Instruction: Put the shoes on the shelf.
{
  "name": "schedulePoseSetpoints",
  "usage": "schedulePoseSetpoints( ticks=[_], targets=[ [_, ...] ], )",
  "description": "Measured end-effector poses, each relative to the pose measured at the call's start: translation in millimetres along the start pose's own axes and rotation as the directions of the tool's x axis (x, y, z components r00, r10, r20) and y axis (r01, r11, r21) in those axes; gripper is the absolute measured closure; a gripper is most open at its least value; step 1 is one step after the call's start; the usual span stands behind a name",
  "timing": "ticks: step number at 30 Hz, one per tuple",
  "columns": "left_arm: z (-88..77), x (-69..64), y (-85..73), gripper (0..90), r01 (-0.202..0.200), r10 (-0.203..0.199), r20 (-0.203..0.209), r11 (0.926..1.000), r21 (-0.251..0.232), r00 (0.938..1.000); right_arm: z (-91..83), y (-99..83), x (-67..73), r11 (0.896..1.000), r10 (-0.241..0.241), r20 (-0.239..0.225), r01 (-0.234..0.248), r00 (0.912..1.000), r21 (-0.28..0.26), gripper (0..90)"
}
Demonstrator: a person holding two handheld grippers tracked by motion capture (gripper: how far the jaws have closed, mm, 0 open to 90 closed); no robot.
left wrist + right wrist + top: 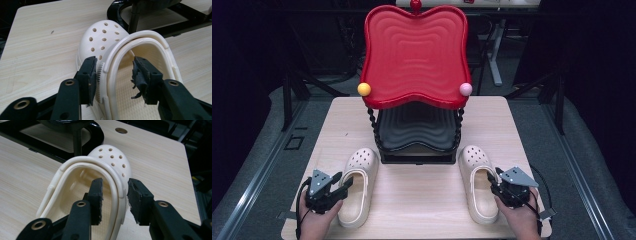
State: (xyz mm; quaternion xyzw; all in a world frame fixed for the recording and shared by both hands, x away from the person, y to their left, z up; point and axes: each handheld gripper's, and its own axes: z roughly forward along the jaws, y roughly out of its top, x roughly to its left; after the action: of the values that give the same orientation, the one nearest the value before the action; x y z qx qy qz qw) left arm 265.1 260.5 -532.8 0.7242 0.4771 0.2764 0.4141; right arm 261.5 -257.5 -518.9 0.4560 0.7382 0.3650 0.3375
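Two cream perforated clogs lie on the wooden table (422,200), toes towards a tiered stand. My left gripper (343,182) stands open astride the outer wall and heel strap of the left clog (360,172). In the left gripper view its gripper (115,75) has one pad outside the left clog (105,40) and one inside, with a gap to the strap. My right gripper (491,181) is open over the outer wall of the right clog (476,185). In the right gripper view its gripper (115,197) straddles the rim of the right clog (112,157) without pressing on it.
A stand at the table's back holds a red wavy tray (414,55) above a black tray (417,130), on twisted black posts. A yellow ball (364,89) and a pink ball (466,89) cap the red tray's front corners. Bare wood lies between the clogs.
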Motion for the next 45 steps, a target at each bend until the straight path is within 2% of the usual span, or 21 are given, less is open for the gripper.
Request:
schedulePoseSetpoints(
  ticks=[6,11,17,25,37,45],
  targets=[
    [0.5,2.1,-0.1,56.5,0.013,-0.013,0.006,0.9999,0.0,0.9999,2.9,0.6,2.0,1.0,-0.031,-0.001,0.031,0.9995,-0.003,65.9],
    [3.4,-0.6,0.0,55.6,-0.005,0.005,-0.003,0.9999,0.009,1.0,4.8,0.0,-0.2,1.0,-0.029,-0.007,0.029,0.9996,0.008,69.0],
    [7.3,-1.0,0.5,57.1,-0.019,0.019,-0.014,0.9995,0.025,0.9997,9.9,0.1,0.1,0.998,-0.053,0.003,0.052,0.9986,0.036,70.0],
    [10.2,0.0,3.2,66.6,-0.015,0.017,-0.046,0.9988,0.046,0.9988,12.2,1.7,-0.4,0.998,-0.054,0.007,0.053,0.9985,0.046,71.9],
    [14.8,-0.3,3.3,66.1,-0.015,0.017,-0.058,0.9986,0.051,0.9982,13.7,2.6,1.8,0.997,-0.051,0.029,0.05,0.9982,0.057,72.1],
    [15.2,0.7,4.8,67.7,-0.007,0.01,-0.056,0.9984,0.056,0.9984,13.4,4.6,1.6,0.996,-0.042,0.025,0.04,0.9988,0.074,74.3]
  ],
)
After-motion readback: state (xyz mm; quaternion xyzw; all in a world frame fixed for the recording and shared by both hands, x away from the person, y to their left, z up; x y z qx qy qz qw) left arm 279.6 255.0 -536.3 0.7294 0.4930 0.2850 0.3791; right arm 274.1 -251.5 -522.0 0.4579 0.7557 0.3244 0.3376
